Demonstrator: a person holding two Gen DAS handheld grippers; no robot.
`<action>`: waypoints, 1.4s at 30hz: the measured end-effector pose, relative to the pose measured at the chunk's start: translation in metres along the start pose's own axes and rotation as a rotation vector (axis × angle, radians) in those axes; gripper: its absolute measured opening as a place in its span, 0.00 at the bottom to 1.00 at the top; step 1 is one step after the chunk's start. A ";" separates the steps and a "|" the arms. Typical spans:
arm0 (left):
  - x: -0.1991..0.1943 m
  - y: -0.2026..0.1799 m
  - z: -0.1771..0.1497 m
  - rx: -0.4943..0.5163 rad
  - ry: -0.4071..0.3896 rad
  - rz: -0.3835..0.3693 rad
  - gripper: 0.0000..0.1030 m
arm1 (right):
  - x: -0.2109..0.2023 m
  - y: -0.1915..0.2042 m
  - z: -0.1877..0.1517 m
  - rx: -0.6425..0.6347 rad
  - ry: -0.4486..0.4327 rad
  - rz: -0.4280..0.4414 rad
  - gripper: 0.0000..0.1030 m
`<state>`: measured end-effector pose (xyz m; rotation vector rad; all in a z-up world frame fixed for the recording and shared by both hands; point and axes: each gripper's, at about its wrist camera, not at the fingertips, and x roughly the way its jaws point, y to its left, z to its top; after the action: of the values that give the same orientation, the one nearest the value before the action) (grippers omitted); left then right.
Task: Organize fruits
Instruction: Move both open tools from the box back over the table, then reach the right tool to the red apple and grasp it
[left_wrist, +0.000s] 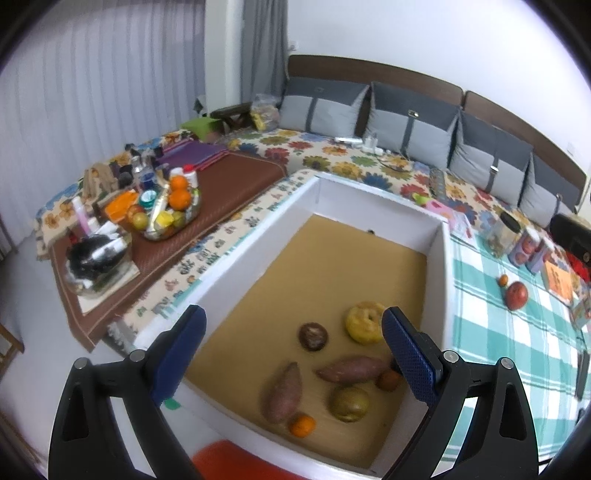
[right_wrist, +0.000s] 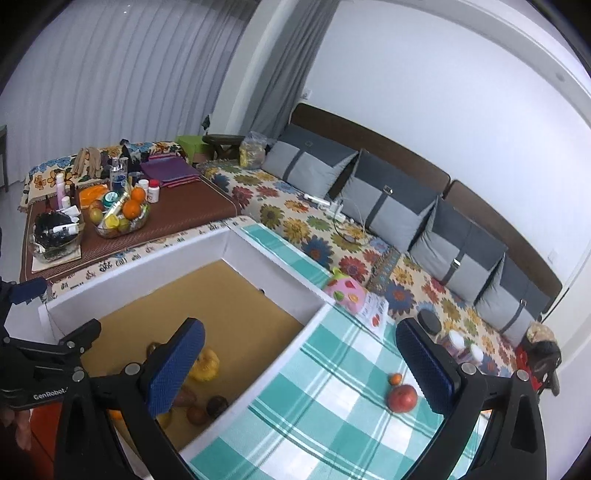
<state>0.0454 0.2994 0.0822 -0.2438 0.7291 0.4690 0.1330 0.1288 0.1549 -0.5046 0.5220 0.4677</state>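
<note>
A white box (left_wrist: 436, 258) with a tan floor holds a yellow fruit (left_wrist: 365, 322), a dark brown round fruit (left_wrist: 313, 336), two sweet potatoes (left_wrist: 351, 368), a green-brown fruit (left_wrist: 349, 403) and a small orange (left_wrist: 302, 425). My left gripper (left_wrist: 293, 354) is open and empty above the box. A red apple (right_wrist: 402, 398) and a tiny orange fruit (right_wrist: 395, 378) lie on the teal checked cloth (right_wrist: 325, 424) right of the box (right_wrist: 273, 373). My right gripper (right_wrist: 301, 365) is open and empty above the cloth, the apple near its right finger. The apple also shows in the left wrist view (left_wrist: 516, 294).
A fruit basket (left_wrist: 168, 210) and bottles stand on the brown mat at the left. Jars (left_wrist: 504, 232) and small boxes stand on the cloth's far right. A pink fruit-print pouch (right_wrist: 345, 290) lies behind the box. A floral sofa with grey cushions (right_wrist: 388, 206) runs along the back.
</note>
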 end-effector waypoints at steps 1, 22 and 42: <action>-0.002 -0.008 -0.002 0.011 0.002 -0.015 0.94 | 0.002 -0.008 -0.009 0.018 0.013 0.018 1.00; 0.058 -0.297 -0.126 0.439 0.176 -0.484 0.94 | 0.061 -0.203 -0.404 0.489 0.362 -0.094 1.00; 0.156 -0.316 -0.160 0.448 0.197 -0.331 0.98 | 0.122 -0.231 -0.351 0.430 0.330 -0.003 1.00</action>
<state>0.2085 0.0159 -0.1240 0.0130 0.9458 -0.0400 0.2279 -0.2119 -0.1032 -0.1661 0.9141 0.2562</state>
